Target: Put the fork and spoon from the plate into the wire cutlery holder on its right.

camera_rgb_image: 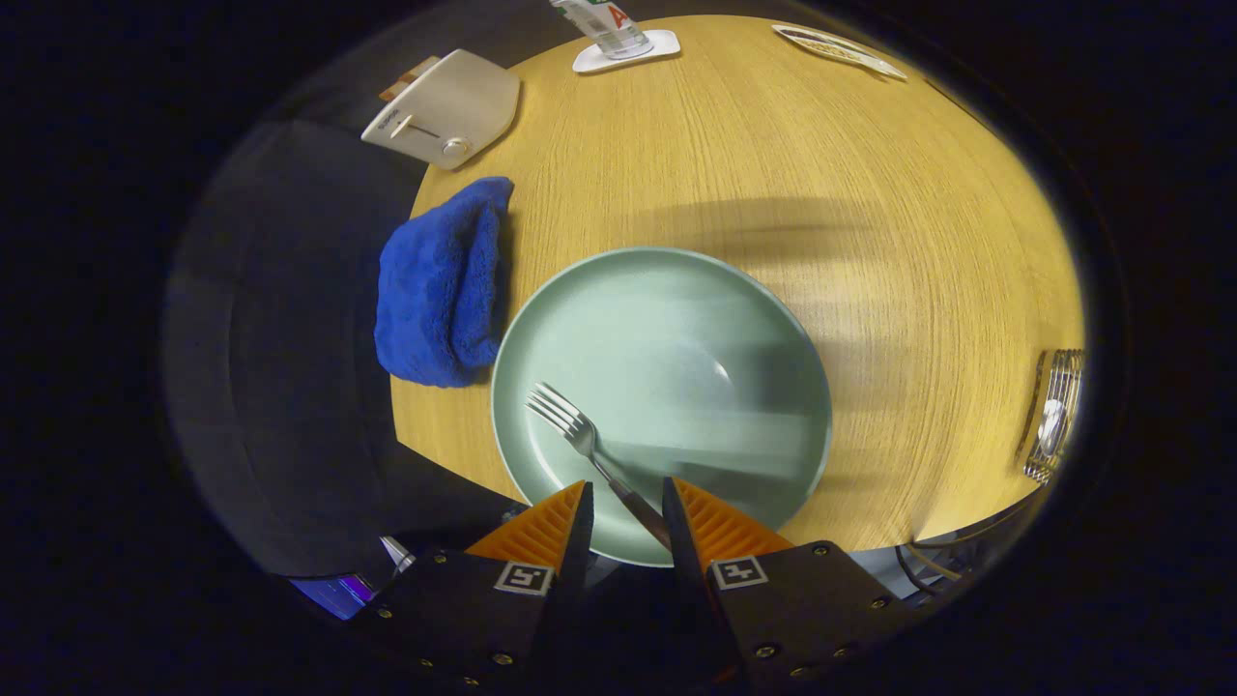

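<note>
A pale green plate (676,329) sits on the round wooden table (773,145). A metal fork (580,435) lies on the plate's near left part, tines pointing away. Its handle runs back into the gap between my fingers, close to the right finger (710,527). My gripper (626,498) hovers at the plate's near rim, open, with the jaws standing apart on either side of the handle. The wire cutlery holder (1055,416) stands far right of the plate at the table's edge. A pale, spoon-like shape shows inside it.
A blue cloth (440,285) lies just left of the plate at the table's edge. Beyond it stands a beige toaster (445,108). A glass on a white coaster (623,41) and a flat white dish (839,50) are at the far side.
</note>
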{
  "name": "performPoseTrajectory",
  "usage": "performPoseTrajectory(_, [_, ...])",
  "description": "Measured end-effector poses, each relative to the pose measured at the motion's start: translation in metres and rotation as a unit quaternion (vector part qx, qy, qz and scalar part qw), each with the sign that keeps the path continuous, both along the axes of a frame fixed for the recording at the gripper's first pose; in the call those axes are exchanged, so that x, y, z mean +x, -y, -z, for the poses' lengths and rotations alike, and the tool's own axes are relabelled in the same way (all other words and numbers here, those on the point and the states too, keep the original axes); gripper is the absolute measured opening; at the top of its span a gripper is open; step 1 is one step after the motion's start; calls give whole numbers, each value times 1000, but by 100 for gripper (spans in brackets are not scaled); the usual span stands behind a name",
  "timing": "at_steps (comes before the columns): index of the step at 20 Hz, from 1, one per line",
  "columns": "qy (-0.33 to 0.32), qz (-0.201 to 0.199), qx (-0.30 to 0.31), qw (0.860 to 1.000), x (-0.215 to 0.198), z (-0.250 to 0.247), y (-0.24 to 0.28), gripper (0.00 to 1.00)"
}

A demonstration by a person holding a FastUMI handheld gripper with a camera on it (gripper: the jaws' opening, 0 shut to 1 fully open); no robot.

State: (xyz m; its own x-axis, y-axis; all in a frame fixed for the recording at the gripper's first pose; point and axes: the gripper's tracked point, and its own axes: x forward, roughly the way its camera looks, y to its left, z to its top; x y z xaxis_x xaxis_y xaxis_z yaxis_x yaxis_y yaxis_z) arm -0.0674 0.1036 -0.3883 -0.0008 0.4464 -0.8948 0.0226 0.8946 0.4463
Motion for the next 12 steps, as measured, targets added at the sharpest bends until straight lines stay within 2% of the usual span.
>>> performPoseTrajectory(2, [-2, -42, -18, 999, -11, 11, 1, 45])
performPoseTrajectory(4, [0, -66, -25, 997, -17, 19, 0, 45])
performPoseTrajectory(6, [-17, -46, 7, 999, -22, 16, -15, 27])
performPoseTrajectory(7, [-17, -29, -9, 999, -19, 18, -11, 18])
performPoseTrajectory(8, [-11, -23, -11, 1000, -16, 16, -10, 4])
performPoseTrajectory(12, [-2, 18, 30, 999, -8, -10, -10, 4])
